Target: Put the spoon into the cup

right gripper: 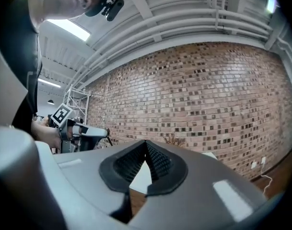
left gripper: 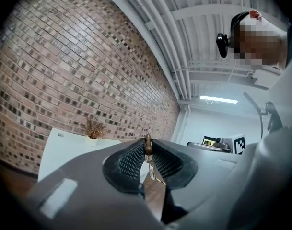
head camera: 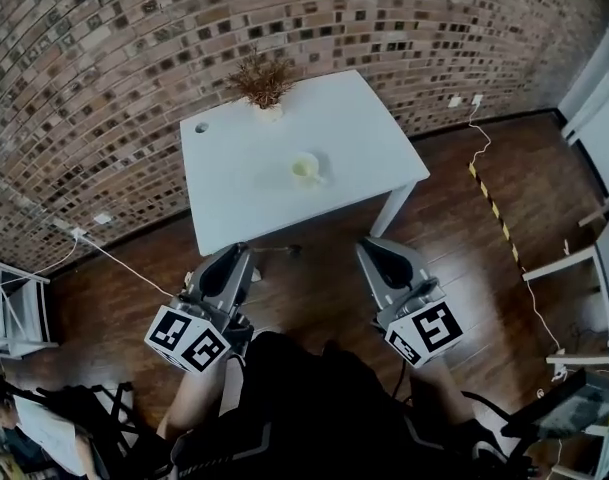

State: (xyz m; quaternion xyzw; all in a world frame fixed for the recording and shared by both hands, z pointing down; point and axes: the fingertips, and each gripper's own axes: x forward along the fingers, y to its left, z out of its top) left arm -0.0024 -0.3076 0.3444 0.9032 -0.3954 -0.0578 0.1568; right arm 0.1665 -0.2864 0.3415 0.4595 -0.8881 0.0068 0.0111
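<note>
1. A brick wall (head camera: 134,48) backs a white surface (head camera: 244,193) that stands on a dark wooden floor (head camera: 444,233). A dried plant (head camera: 264,80) sits at the surface's far edge
2. The cup (head camera: 306,169) is pale and upright, with its mouth facing up. It stands near the middle of the surface, well apart from the plant
3. Both tools hang over the floor, short of the surface's near edge, and point level towards it. The cup lies ahead of them and roughly between the two. From the left hand-held gripper (head camera: 242,252) it is forward and a little to the right
4. The left hand-held gripper is clenched on the spoon (left gripper: 147,146). Its ribbed pads pinch the brown knobbed end, and the thin shaft and small bowl run on past the jaws
5. In the head view the spoon (head camera: 279,251) sticks out sideways from the jaw tips towards the right tool. Its long axis runs roughly along the surface's near edge, not towards the cup
6. The right hand-held gripper (head camera: 371,245) is closed, its tips meeting with nothing between them, and it touches nothing
7. Judging from this, the left tool is the one that must reach the cup. It likely needs to travel forward over the surface, then tip the spoon bowl-down above the cup's mouth before letting go
</note>
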